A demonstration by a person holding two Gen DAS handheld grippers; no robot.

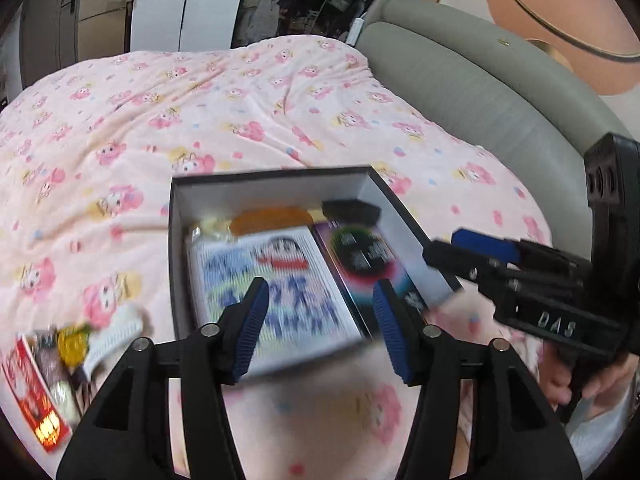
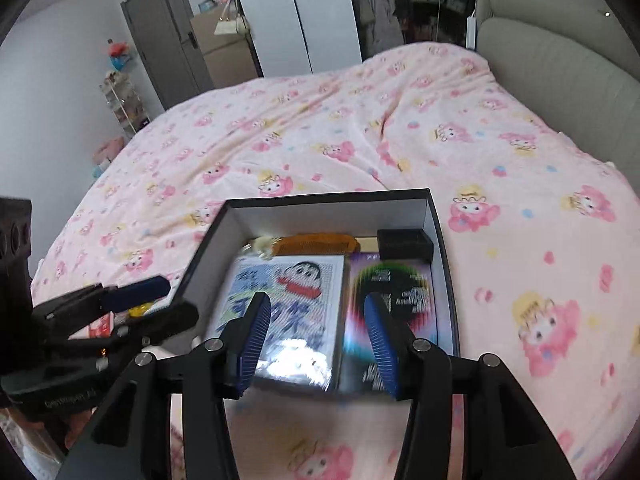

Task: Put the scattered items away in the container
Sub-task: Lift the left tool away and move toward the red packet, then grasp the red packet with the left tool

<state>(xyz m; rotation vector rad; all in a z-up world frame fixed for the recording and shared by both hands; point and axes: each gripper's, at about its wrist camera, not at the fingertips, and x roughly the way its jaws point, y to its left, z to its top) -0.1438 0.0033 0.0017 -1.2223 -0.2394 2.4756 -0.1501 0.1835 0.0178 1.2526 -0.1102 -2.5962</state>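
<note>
Both my tools hang empty with their pads apart, the left tool (image 1: 318, 330) and the right tool (image 2: 316, 344) above the near end of the box (image 1: 176, 240), which sits on the bed (image 1: 240, 112) already holding a cartoon picture pack (image 2: 288, 300), a dark booklet (image 2: 392, 292), an orange comb (image 2: 316, 244) and a small black case (image 2: 404, 242). The scattered pile (image 1: 52, 364) still lies on the blanket just left of the box: a red packet, a yellow wrapped piece and a white comb, all likely light and slick, so I would pinch each across its thin edge. Nothing blocks the way but the near box wall and the soft, rumpled blanket under the flat pieces.
</note>
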